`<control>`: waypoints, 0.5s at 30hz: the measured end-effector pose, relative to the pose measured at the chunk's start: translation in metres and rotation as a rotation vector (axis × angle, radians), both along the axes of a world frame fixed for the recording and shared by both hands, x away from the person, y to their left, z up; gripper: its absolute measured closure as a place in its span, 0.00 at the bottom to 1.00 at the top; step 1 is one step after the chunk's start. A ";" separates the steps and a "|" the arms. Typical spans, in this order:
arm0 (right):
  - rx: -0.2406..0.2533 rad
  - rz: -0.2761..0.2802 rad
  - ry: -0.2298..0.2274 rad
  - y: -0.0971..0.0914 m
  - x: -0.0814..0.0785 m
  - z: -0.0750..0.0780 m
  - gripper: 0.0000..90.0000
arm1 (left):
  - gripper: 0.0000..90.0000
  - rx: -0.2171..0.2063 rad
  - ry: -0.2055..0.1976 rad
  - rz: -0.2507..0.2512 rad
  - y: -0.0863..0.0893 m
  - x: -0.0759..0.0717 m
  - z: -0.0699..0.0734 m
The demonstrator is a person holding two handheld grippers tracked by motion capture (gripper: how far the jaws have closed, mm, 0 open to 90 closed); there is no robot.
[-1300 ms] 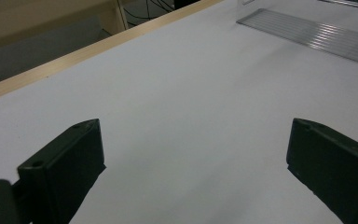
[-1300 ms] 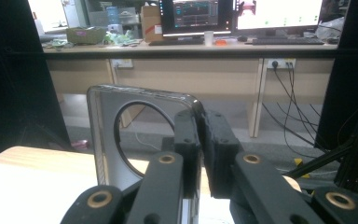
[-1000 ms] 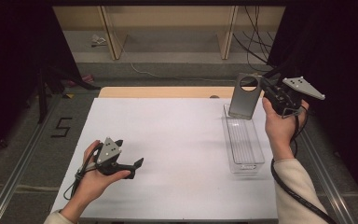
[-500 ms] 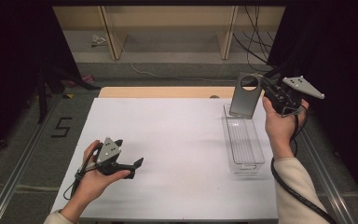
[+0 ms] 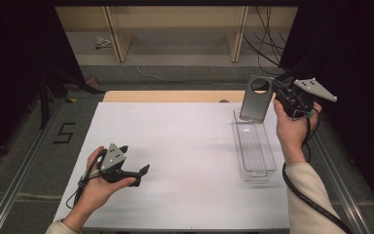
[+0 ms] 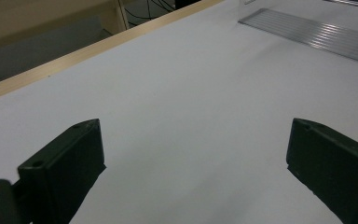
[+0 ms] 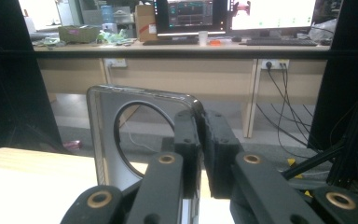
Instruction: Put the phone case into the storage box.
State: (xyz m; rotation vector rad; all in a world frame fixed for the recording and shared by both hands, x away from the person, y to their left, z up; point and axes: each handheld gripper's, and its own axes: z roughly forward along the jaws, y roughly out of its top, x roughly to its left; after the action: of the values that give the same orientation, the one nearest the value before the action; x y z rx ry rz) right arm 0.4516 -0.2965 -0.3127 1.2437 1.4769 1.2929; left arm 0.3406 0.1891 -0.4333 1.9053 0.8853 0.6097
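The left hand-held gripper rests on the near left of the white table, jaws spread wide with nothing between them, pointing right across bare surface. At the right, a clear tray lies lengthwise on the table, its ribbed floor bare. Above the tray's far end, the right hand-held gripper is clamped on the edge of a grey plate with a round hole near its top; the plate hangs upright, its lower edge just over the tray's far end. From the right gripper view the jaws pinch only the plate's top corner beside the hole. The step in hand looks like setting the plate into the tray. To do it well, the plate's long side should be lined up with the tray's length, then lowered flat and slowly, because a corner grip lets it swing. The jaws should let go only once the plate rests on the ribs, and the left hand-held gripper could steady the light tray against sliding.
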 end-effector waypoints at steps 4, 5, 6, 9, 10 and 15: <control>-0.001 -0.001 -0.003 0.000 0.001 0.000 0.94 | 0.04 0.001 0.001 0.001 0.000 0.000 0.000; -0.001 -0.001 -0.005 0.000 0.002 0.000 0.94 | 0.04 0.002 0.000 0.001 0.001 0.000 0.000; 0.000 -0.001 -0.004 0.000 0.002 0.001 0.94 | 0.04 0.001 0.001 0.002 0.001 0.000 0.000; 0.000 0.001 -0.008 0.001 0.003 0.001 0.94 | 0.04 -0.001 0.000 0.004 0.002 0.001 0.000; -0.002 0.001 -0.009 0.001 0.004 0.001 0.94 | 0.04 -0.001 -0.001 0.004 0.002 0.001 0.000; -0.005 0.004 -0.008 0.002 0.007 0.001 0.94 | 0.04 -0.001 -0.001 0.006 0.002 0.001 0.001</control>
State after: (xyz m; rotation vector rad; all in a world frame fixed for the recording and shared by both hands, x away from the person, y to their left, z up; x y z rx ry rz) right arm 0.4585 -0.2943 -0.3114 1.2315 1.4771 1.2944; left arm 0.3414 0.1915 -0.4327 1.9020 0.8911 0.6140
